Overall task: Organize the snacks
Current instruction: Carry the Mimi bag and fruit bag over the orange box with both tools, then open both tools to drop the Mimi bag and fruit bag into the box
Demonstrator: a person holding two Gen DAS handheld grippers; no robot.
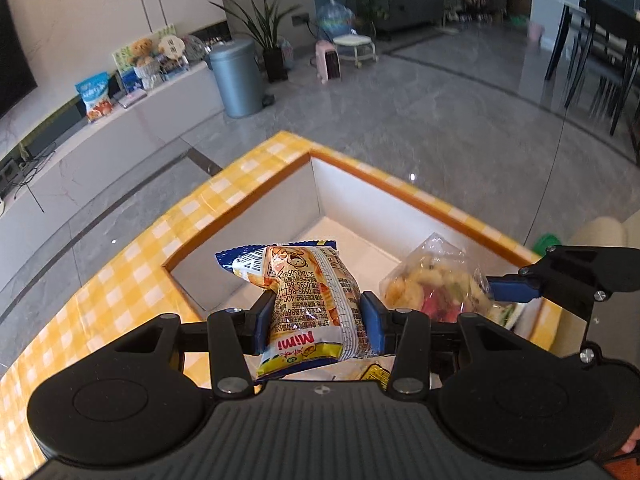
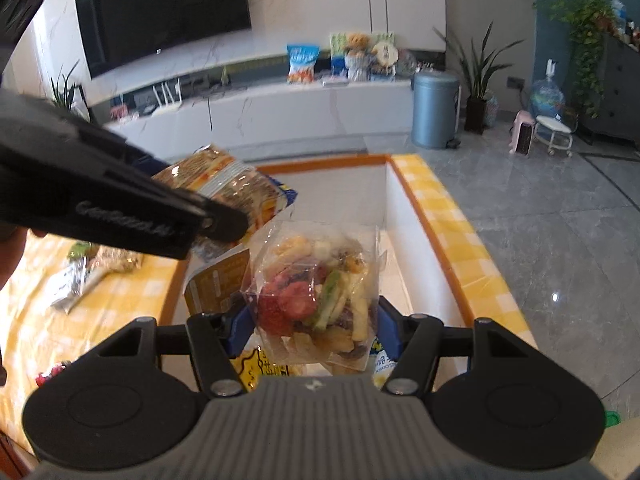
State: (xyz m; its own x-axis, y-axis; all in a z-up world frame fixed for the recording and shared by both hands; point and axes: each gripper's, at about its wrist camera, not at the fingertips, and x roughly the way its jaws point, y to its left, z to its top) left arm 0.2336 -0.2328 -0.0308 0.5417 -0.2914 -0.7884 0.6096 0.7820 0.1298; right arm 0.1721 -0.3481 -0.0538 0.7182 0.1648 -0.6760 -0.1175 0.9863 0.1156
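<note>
Yellow-and-white checked table with a rectangular white-walled well sunk into its top, bordered by an orange rim; both wrist views look down into this well. Left gripper, held over the well: its blue pads press on both sides of the Mimi snack packet, jaws narrowed to the packet's width; the packet hangs above the well floor, its blue-edged end pointing toward the far corner. Right gripper, just beside the left one and also over the well: jaws closed onto the clear bag of dried fruit pieces, which is lifted clear of the floor near the well's right wall. Beneath both grippers, at the near edge of the well, a brown packet and a yellow packet lie on the floor. On the tabletop left of the well, a silver-wrapped snack rests near the rim. Behind the table: grey pedal bin.
</note>
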